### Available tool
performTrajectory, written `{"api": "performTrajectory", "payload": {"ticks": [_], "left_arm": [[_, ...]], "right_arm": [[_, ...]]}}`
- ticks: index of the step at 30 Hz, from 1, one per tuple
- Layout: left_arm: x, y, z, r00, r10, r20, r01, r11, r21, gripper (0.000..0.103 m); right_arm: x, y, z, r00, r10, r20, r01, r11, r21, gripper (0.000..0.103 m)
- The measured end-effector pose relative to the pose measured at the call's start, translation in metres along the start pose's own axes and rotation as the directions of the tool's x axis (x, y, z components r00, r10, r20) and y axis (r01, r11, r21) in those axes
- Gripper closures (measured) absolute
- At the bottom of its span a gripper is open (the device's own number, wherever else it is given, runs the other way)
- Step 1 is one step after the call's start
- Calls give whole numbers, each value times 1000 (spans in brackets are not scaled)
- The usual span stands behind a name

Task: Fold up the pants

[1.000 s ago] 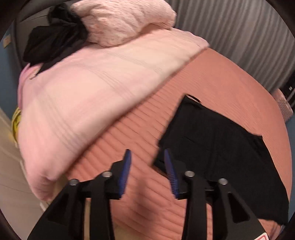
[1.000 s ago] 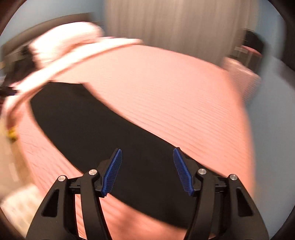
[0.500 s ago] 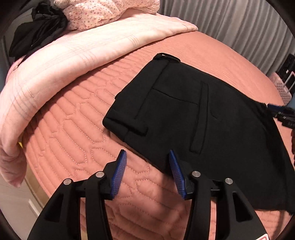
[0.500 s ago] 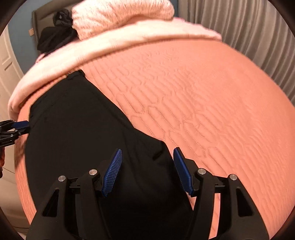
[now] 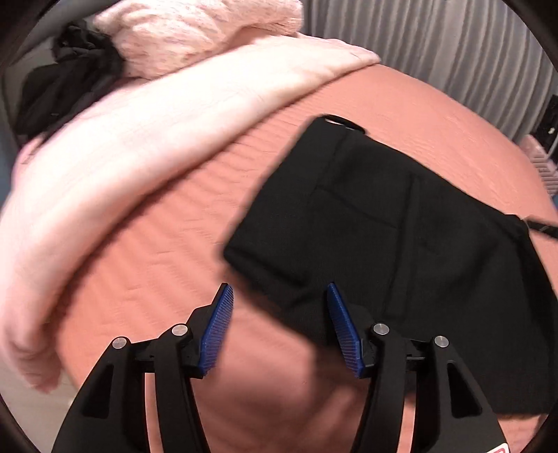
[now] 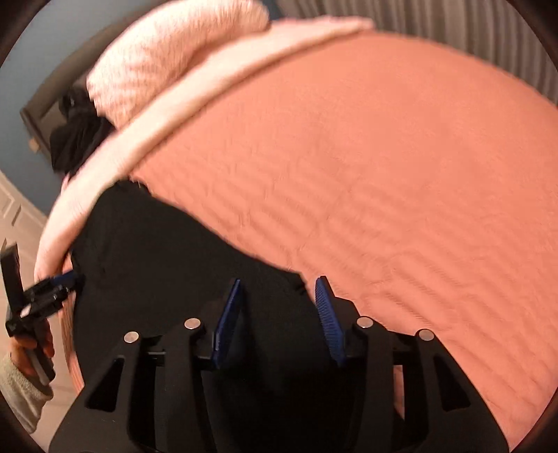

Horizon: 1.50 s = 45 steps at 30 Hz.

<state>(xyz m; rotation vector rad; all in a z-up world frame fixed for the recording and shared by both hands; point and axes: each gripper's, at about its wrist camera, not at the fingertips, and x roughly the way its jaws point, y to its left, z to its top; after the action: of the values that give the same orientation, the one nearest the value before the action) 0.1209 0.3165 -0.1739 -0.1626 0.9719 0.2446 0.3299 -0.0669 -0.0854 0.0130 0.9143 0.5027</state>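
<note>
Black pants lie folded flat on a salmon quilted bedspread, waistband and belt loop at the far end. My left gripper is open, its blue pads astride the pants' near-left corner, just above the cloth. In the right wrist view the pants fill the lower left. My right gripper is open over their right edge near a corner. The left gripper shows at the far left of that view, at the pants' other end.
A pale pink blanket lies folded across the bed's far left with a pink knitted bundle and a dark garment on top. Grey curtains hang behind. The bed edge and floor are at lower left.
Both views are now blurred from motion. The left gripper has drawn back toward the pants' near-left corner. The right gripper has closed in low over the pants' right edge.
</note>
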Motion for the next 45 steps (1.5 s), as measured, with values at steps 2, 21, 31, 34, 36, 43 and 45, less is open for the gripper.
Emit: {"api": "performTrajectory", "payload": {"ticks": [2, 21, 31, 34, 36, 43, 45], "left_arm": [[-15, 9, -4, 998, 61, 26, -62, 998, 11, 49], [33, -86, 90, 996, 72, 52, -81, 978, 192, 38], [-86, -199, -4, 982, -146, 118, 98, 934, 342, 35], [-79, -222, -41, 989, -140, 42, 117, 928, 353, 35], [-70, -226, -59, 990, -138, -13, 135, 933, 333, 35], [-47, -223, -86, 993, -104, -50, 115, 917, 383, 34], [-44, -223, -86, 995, -91, -39, 99, 903, 418, 32]], "right_arm": [[-19, 11, -7, 999, -20, 42, 22, 999, -46, 58], [-31, -33, -88, 994, -109, -22, 111, 987, 119, 97], [-139, -82, -176, 998, -65, -16, 67, 949, 308, 96], [-107, -89, -112, 983, 179, 47, -185, 943, 278, 96], [-70, -90, -75, 946, 324, 18, -315, 903, 292, 96], [60, -85, -11, 844, 501, -192, -420, 840, 343, 96], [82, -76, -3, 815, 530, -236, -446, 832, 328, 96]]}}
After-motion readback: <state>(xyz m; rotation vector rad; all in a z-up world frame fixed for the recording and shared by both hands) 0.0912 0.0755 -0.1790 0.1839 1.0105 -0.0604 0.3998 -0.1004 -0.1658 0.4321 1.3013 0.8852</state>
